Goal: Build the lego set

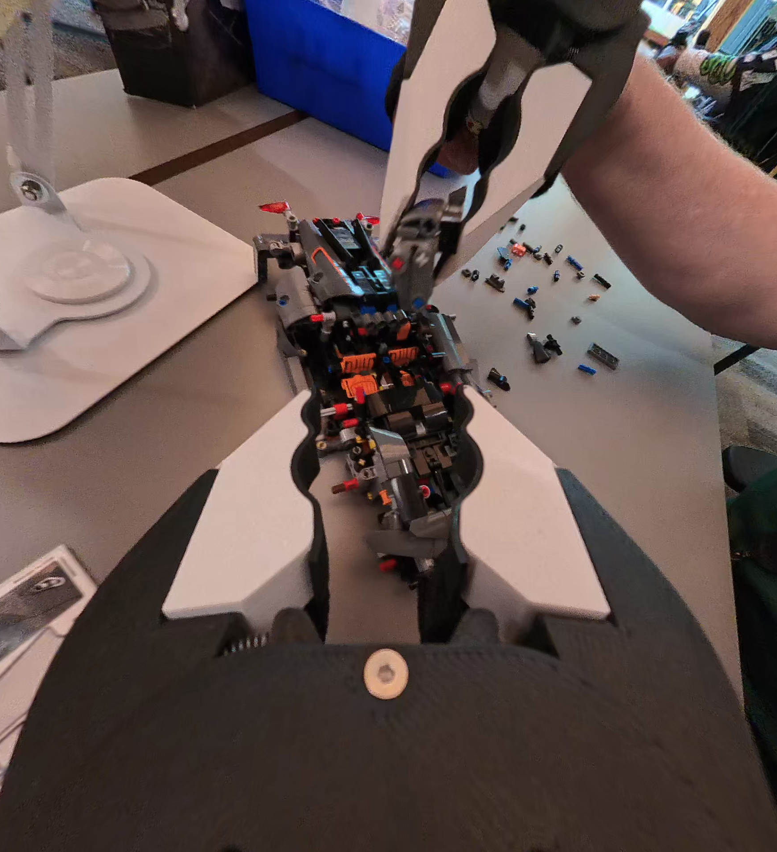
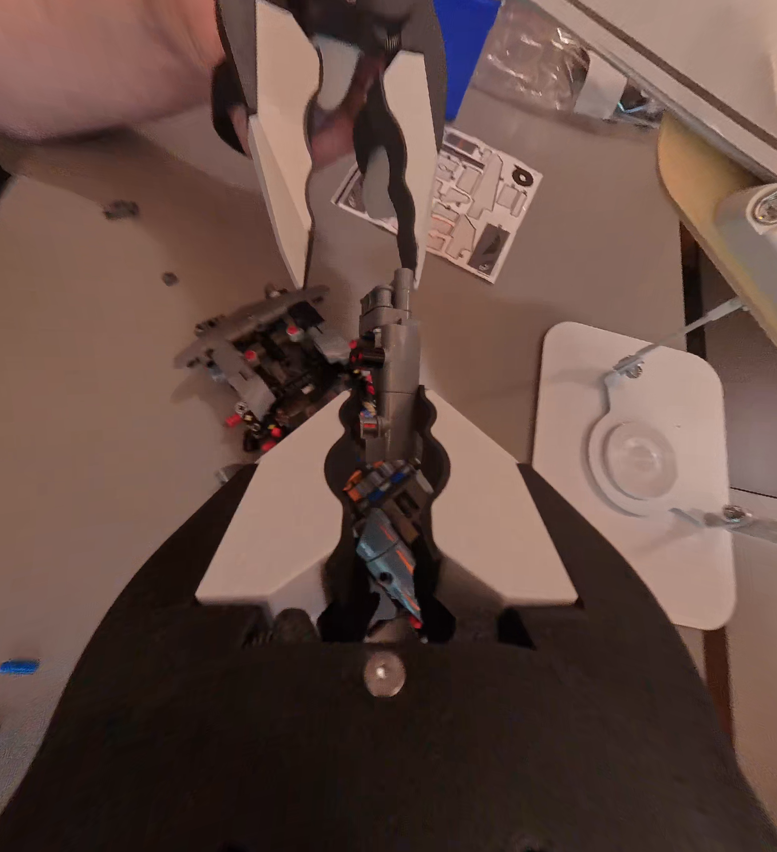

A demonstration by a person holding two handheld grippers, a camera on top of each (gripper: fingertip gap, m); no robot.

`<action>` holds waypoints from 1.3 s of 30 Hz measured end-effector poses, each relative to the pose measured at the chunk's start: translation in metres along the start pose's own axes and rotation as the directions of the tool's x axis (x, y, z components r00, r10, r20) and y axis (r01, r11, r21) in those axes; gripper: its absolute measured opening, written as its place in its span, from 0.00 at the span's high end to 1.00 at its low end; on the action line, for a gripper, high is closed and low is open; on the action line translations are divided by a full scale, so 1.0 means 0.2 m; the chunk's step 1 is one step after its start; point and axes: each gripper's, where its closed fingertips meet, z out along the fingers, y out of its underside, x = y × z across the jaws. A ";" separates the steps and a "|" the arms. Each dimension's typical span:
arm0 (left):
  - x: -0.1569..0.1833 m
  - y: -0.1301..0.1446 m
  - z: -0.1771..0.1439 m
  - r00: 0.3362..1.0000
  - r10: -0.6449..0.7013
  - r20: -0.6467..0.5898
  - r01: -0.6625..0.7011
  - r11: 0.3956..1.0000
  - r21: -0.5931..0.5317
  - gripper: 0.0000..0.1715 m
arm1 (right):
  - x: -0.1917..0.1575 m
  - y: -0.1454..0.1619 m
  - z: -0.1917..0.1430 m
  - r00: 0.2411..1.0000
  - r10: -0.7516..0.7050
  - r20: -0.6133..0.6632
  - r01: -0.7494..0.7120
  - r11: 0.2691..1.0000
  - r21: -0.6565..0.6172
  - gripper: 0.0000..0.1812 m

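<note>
The dark lego car model (image 1: 368,359), with orange and red parts, lies lengthwise on the grey table (image 1: 147,484). My left gripper (image 1: 385,396) straddles its near half, with both pads against its sides. My right gripper (image 1: 414,267) comes down at the model's far right corner, shut on a grey panel section (image 1: 416,239). In the blurred right wrist view, my right gripper (image 2: 384,394) clamps that long grey section (image 2: 396,359). The black chassis (image 2: 266,369) lies to its left. The left gripper (image 2: 356,281) is at the far end of the model.
Loose small lego pieces (image 1: 543,295) are scattered on the table right of the model, under a person's forearm (image 1: 700,230). A white stand base (image 1: 77,299) sits close on the left. A blue bin (image 1: 322,60) stands behind. A printed sheet (image 2: 469,207) lies flat. My hands' fingertips stand some 6 cm from each other. The white stand base (image 1: 77,299) is about equally far from each gripper, around 20 cm. My right wrist view (image 2: 617,432) looks at it from another angle.
</note>
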 end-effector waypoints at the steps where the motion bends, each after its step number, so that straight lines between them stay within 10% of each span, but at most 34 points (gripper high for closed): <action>1: -0.01 -0.01 0.00 1.000 0.008 0.008 -0.008 1.000 -0.016 0.69 | 0.03 0.01 0.02 1.000 -0.022 -0.016 0.022 0.999 -0.042 0.88; 13: -0.04 -0.15 0.10 0.981 -0.053 -0.187 0.067 0.996 0.065 0.80 | 0.11 0.05 0.11 0.966 -0.256 0.028 0.254 0.927 -0.275 0.88; 39: -0.11 -0.05 0.21 0.990 0.140 0.032 -0.139 0.990 -0.039 0.93 | 0.10 0.03 0.10 0.992 -0.125 0.036 0.129 0.970 -0.207 0.81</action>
